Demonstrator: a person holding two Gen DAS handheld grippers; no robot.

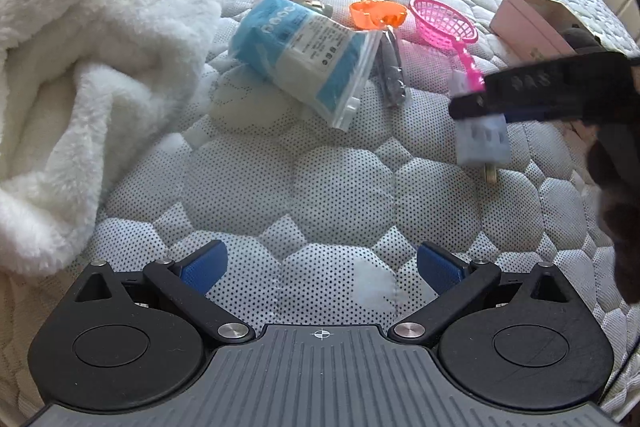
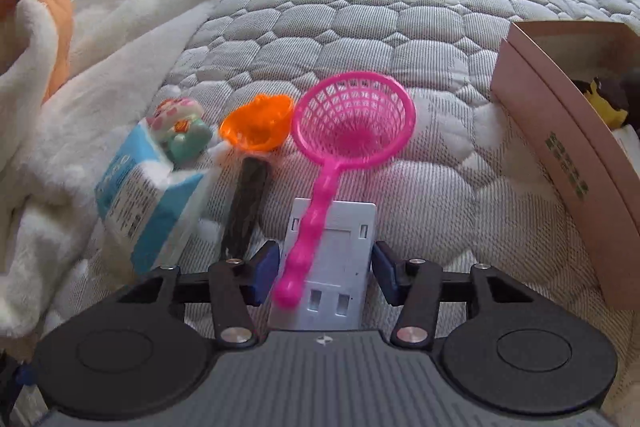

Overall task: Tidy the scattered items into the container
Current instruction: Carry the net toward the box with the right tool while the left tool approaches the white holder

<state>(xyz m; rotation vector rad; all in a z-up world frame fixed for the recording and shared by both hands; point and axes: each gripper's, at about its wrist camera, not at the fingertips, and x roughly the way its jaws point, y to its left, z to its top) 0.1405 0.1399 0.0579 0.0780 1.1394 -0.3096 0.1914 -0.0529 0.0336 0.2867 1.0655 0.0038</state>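
Our right gripper [image 2: 326, 275] straddles the white plug adapter [image 2: 328, 267], not clamped; let's squeeze squarely, clear the pink strainer [image 2: 352, 119]. Left gripper [image 1: 320, 267] wide, empty.

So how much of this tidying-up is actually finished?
Barely started. The pink box already holds something dark and something yellow. The right gripper straddles the white plug adapter, with the pink net's handle lying across it; whether it grips is unclear. The left gripper is open and holds nothing. On the mattress wait the blue packet, orange cup, dark stick and small figurine.
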